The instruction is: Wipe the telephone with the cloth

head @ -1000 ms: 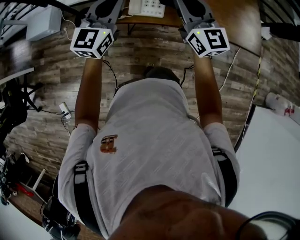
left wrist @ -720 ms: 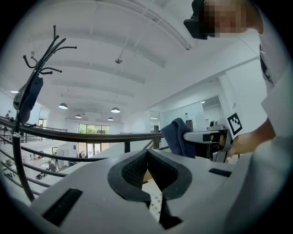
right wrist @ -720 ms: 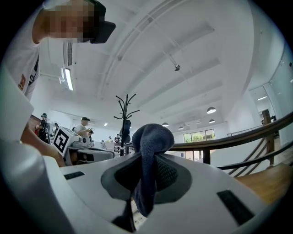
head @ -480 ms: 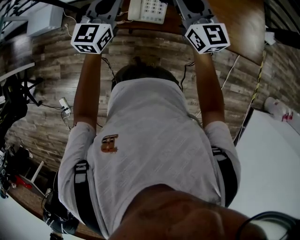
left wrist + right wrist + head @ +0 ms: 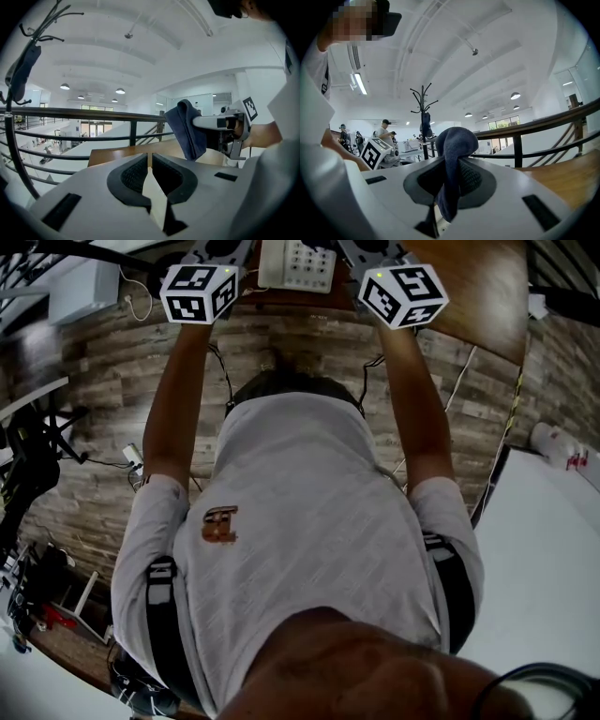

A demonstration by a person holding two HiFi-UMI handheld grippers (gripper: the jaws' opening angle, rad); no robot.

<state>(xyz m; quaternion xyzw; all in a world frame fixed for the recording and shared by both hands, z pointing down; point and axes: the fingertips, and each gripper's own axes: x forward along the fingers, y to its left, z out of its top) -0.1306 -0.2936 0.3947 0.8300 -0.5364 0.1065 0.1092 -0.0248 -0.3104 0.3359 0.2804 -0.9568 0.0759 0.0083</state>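
- Right gripper (image 5: 451, 165): jaws clamped on dark blue cloth (image 5: 457, 140), which bunches above the jaws and hangs below them.
- Left gripper (image 5: 150, 159): jaws together, nothing between them.
- White telephone (image 5: 296, 263) sits at the wooden table's (image 5: 473, 277) near edge, between both grippers.

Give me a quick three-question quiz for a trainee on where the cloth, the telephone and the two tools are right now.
1. True or false: the left tool grips the cloth.
2. In the head view the telephone lies: A between the two tools; B left of both; C right of both.
3. Fill in: the cloth's colour is dark ___.
Key: 1 false, the right tool is shut on it; 2 A; 3 blue.
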